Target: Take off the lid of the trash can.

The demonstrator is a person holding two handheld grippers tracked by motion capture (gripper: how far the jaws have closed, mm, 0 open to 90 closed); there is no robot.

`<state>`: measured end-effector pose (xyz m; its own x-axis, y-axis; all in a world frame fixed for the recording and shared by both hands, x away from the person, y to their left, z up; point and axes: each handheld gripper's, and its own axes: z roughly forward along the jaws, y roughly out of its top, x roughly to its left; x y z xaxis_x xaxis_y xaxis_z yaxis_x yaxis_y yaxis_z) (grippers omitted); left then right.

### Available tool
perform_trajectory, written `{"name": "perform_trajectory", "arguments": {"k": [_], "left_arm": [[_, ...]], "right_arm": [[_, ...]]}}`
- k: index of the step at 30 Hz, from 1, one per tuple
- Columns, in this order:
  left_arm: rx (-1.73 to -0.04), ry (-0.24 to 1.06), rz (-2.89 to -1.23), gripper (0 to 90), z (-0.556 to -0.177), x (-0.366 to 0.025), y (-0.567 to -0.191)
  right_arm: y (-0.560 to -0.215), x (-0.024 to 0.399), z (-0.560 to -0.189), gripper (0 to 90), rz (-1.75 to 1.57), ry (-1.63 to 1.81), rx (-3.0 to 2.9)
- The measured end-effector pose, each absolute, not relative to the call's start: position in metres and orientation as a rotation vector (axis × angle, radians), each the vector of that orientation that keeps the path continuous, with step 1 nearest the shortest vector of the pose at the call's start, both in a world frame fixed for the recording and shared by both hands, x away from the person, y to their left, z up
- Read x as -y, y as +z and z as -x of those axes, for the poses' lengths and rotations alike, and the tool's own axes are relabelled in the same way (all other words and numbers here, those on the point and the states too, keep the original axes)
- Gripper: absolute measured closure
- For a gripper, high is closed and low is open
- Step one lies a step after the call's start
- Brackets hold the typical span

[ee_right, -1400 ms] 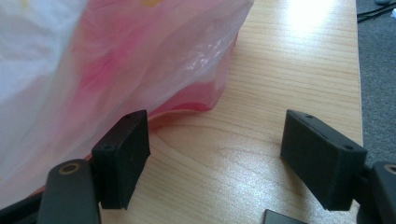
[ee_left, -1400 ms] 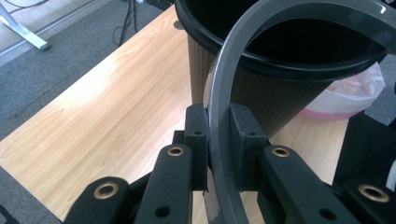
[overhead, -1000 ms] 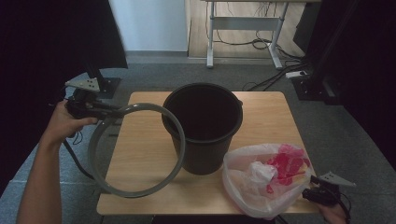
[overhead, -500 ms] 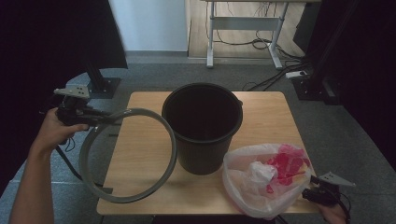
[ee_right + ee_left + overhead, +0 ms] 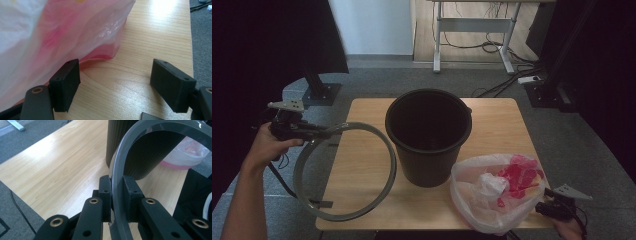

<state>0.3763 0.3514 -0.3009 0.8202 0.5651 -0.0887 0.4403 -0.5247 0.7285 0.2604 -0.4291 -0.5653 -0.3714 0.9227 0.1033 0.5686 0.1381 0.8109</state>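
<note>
Now the left gripper (image 5: 314,131) clamps its jaws on the grey ring (image 5: 387,155), held tilted beside the black bucket (image 5: 428,136), while the right gripper (image 5: 115,82) rests wide open beside the plastic bag (image 5: 497,192) on the surface (image 5: 362,165).

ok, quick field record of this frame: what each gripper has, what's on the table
left gripper: shut on the grey ring, gripped at its rim
grey ring: large, tilted, at the table's left edge beside the bucket
right gripper: open, nothing between the fingers, next to the plastic bag
bucket: black, upright, mid-table
plastic bag: translucent, pink and white contents, near right corner
table: light wood
</note>
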Motion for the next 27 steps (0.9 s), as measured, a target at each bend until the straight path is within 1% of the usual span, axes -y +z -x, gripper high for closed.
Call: {"name": "perform_trajectory", "arguments": {"k": [5, 17, 27], "left_arm": [[-0.764, 0.196, -2.203, 78.8, -0.382, -0.355, -0.319], [-0.812, 0.123, -2.222, 78.7, -0.398, -0.357, -0.375], [-0.83, 0.112, -2.243, 78.5, -0.414, -0.354, -0.389]], "right_arm": [[-0.565, 0.429, -0.26, 23.4, -1.43, 1.116, -2.002], [-0.565, 0.427, -0.26, 23.4, -1.423, 1.1, -1.999], [-0.565, 0.427, -0.259, 23.4, -1.419, 1.095, -1.999]]}}
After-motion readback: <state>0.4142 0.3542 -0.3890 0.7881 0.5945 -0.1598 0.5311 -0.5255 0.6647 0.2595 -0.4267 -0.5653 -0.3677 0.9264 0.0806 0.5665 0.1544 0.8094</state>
